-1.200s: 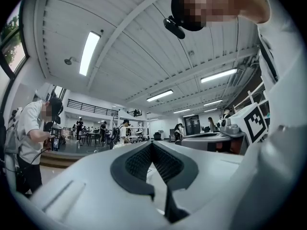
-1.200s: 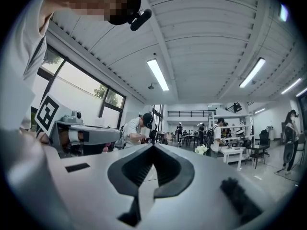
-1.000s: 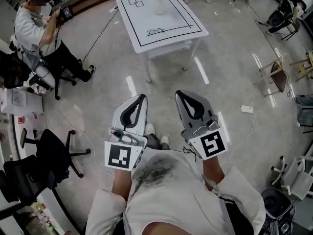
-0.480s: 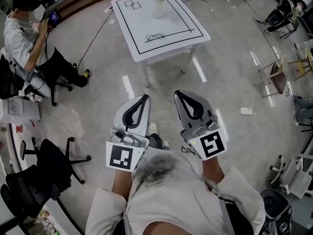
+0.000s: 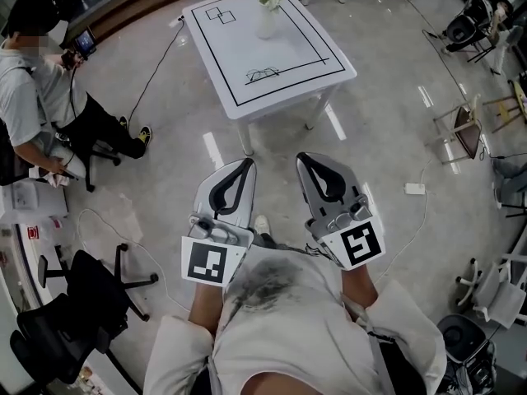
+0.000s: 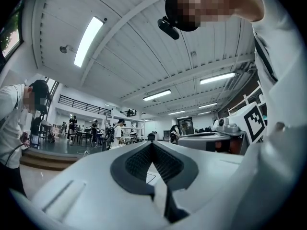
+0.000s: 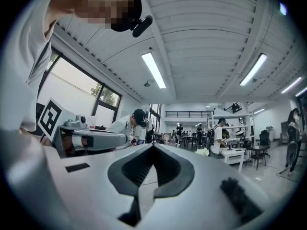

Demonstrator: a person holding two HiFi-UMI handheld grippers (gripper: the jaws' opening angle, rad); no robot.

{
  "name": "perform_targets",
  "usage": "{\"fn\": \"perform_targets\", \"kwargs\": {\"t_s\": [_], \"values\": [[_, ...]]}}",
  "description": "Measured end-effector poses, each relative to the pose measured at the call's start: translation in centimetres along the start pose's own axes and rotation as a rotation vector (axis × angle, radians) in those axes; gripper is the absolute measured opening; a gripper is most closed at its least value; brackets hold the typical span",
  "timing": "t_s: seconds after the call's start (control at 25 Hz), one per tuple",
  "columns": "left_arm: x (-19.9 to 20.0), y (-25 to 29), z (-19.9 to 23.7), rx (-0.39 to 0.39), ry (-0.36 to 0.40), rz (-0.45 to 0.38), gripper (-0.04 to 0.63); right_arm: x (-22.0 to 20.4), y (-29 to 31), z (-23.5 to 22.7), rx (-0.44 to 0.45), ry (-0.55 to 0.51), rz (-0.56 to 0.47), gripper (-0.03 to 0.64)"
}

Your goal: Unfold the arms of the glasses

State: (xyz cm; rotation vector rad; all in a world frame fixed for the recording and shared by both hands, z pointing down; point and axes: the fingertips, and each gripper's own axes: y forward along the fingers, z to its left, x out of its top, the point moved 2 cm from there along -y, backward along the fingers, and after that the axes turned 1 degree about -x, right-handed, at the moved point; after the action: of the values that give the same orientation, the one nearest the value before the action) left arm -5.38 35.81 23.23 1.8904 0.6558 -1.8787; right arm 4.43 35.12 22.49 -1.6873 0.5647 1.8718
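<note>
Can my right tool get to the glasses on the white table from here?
Probably not yet. The glasses lie on the white table well ahead, while the right tool is held close to the body, jaws shut and empty, with open floor between. Nothing blocks the path; stepping closer should do it.

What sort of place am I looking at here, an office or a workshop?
Probably an open lab or test hall: a white table marked with black outlines, holding glasses and a vase of flowers, an office chair on a polished floor, and strip lights overhead.
</note>
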Motion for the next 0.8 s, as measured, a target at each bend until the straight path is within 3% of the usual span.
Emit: {"fn": "perform_targets", "kwargs": {"t_s": [0.32,0.8], "values": [[-0.4,1.8,1.2,-0.016,-0.021,0.006,0.009,0.0,1.4,-2.0,-0.050,-0.015,0.015,0.015],[-1.4,6.5,3.4,0.060,-0.040,0.030,0.009,-1.4,5.1,-5.8,0.045,-0.010,0.001,0.015]]}}
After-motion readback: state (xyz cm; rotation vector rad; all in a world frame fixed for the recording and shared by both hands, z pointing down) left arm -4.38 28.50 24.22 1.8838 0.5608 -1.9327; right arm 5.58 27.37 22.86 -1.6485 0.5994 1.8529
